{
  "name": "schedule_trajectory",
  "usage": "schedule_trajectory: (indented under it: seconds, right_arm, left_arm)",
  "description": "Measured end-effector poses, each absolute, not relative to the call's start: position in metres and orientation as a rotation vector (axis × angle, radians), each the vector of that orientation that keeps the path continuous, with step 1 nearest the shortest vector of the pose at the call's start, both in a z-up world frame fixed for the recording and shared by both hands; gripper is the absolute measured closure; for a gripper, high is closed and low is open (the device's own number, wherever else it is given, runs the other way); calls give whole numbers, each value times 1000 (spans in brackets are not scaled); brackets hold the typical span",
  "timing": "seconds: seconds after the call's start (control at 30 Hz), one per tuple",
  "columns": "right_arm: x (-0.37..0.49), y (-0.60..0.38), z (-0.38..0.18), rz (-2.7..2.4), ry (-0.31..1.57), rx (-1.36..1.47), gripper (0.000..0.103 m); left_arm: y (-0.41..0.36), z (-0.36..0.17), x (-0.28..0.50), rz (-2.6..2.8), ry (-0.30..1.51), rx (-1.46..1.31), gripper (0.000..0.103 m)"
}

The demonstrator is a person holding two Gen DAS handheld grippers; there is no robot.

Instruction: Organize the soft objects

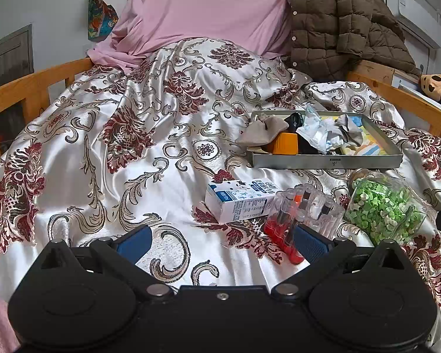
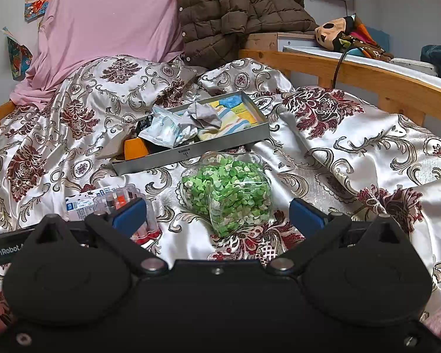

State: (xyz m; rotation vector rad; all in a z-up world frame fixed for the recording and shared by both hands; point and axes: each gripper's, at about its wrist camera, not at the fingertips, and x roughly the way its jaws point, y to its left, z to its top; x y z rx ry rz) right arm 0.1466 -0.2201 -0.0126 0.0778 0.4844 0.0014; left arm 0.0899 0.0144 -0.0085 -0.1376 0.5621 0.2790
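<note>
Here, on the bed (image 1: 167,158), whose satin floral cover is lying rumpled and slippery-looking, the left gripper (image 1: 220,239) is hovering low over bare fabric near the front edge, its blue-padded fingers (image 1: 135,242) standing spread wide with nothing between them. Just beyond its right finger a milk carton (image 1: 239,201) is lying on its side, and touching it a clear plastic case (image 1: 305,211) with red and orange pieces inside is resting tilted; both look rigid, so they are probably not what the task is asking for. Farther back, toward the right side of the bed, a shallow grey tray (image 2: 220,144) is already holding the soft things: a beige cloth (image 1: 263,133) draping over its left rim, an orange block (image 1: 285,143), a crinkly clear packet (image 2: 161,128) and a grey sock (image 2: 204,116) bunched on striped fabric. These are looking light and limp, so pinching a thick fold rather than a loose corner would likely be holding best. In front of the tray a clear bag of green pieces (image 2: 229,194) is sitting between the right gripper's fingers (image 2: 304,214), which are spread wide on either side and not touching it. The right gripper (image 2: 217,214) may be lining up on it; the bag seems squashy and slick, so closing across its middle looks safer.
</note>
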Motion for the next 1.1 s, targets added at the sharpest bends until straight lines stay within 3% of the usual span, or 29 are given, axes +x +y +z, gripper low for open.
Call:
schedule_trajectory:
  seconds: [1.1]
  right_arm:
    - [147, -224, -16, -5, 492, 74, 1]
  left_arm:
    - [15, -9, 90, 279, 564, -138, 1]
